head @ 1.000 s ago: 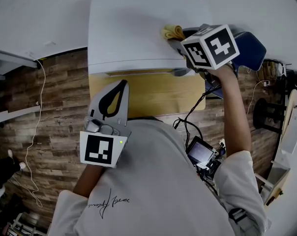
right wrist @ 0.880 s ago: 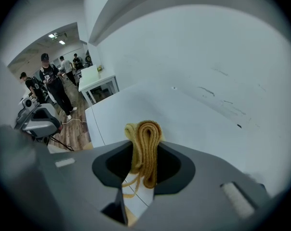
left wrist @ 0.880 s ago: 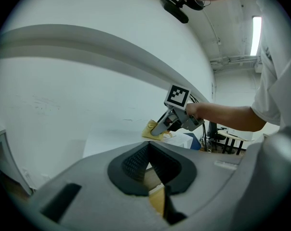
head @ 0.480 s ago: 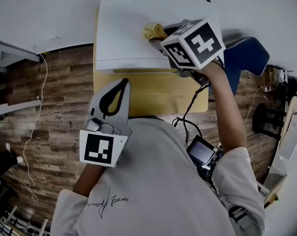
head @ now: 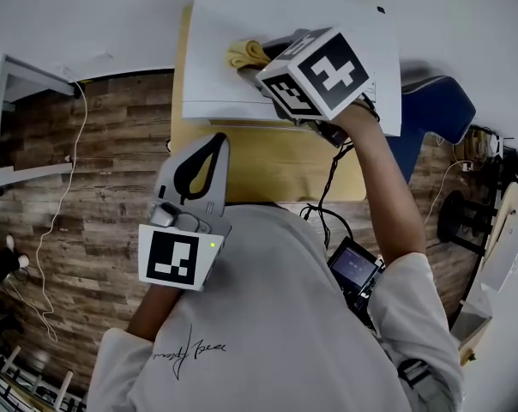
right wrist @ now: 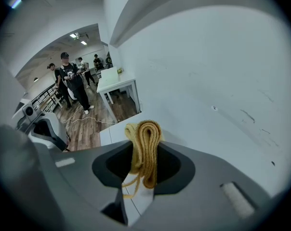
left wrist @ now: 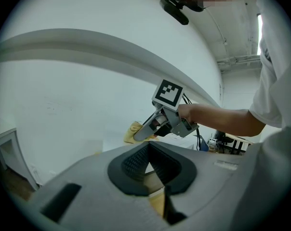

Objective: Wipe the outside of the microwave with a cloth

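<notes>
Head view: we looked down on the white microwave [head: 285, 50] standing on a pale wooden table [head: 268, 174], with a blue chair [head: 435, 110] to its right and plank flooring [head: 96, 170] to its left. Neither gripper view gave us this layout.
Cloth: the yellow cloth [head: 244, 54] lay bunched on the microwave's top, toward its left half, pinched at the tip of the right gripper [head: 259, 65].
Right gripper: its jaws were clamped on the cloth. Its own view showed the cloth as a folded roll standing up between them, with loose ends hanging below.
Right gripper view: only here did we see the room beyond, with a white desk [right wrist: 117, 88] and people [right wrist: 71, 81] standing far back on the flooring.
Left gripper: we found the left gripper [head: 210, 147] held over the near left part of the table, close to the person's white shirt [head: 268, 316] and apart from the microwave. Its jaws were together at the tips with nothing between them.
Left gripper view: it looked across at the right gripper from the side, with the cloth at that gripper's tip. The person's forearm [left wrist: 218, 119] reached in from the right, something the right gripper view never showed us.
</notes>
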A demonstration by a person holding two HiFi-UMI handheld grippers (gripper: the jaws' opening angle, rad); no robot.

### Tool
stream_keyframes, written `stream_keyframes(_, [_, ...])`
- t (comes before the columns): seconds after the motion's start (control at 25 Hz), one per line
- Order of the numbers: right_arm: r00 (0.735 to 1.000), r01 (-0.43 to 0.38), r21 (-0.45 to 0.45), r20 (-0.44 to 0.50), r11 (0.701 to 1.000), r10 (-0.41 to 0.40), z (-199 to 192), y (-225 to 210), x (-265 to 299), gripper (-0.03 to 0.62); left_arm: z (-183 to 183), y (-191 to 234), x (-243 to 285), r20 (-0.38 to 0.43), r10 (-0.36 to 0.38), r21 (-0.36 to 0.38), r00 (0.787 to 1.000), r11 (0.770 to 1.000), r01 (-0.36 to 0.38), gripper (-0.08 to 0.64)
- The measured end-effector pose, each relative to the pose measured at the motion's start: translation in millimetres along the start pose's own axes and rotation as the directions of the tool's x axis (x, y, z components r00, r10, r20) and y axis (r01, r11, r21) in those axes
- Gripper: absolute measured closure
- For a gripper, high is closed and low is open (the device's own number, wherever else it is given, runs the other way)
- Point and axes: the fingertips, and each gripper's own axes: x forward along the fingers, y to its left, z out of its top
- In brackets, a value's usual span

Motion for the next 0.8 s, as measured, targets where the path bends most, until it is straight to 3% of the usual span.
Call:
stream_keyframes(0.52, [0.990,-0.134,-0.035,0.048,0.990,0.135,47.1,44.7,38.0,0.471,-1.1,25.1,-6.2,-0.008,0.048,-0.011,0.999,0.999,-0.048,0.569])
stream_keyframes(0.68, [0.971,-0.223,-0.026,0.087,0.974,0.224,55.9,62.2,41.9,0.471,-0.4,29.3,-6.6,-0.010,0.063,-0.009,0.998,0.998,-0.064,0.568])
stream_keyframes(0.8, [0.939,-0.306,-0.033,0.158,0.952,0.307,63.5,78.7,33.4,0.469,0.6,32.2,-8.9,-0.007,0.074,-0.012,0.997,0.997,-0.074,0.569])
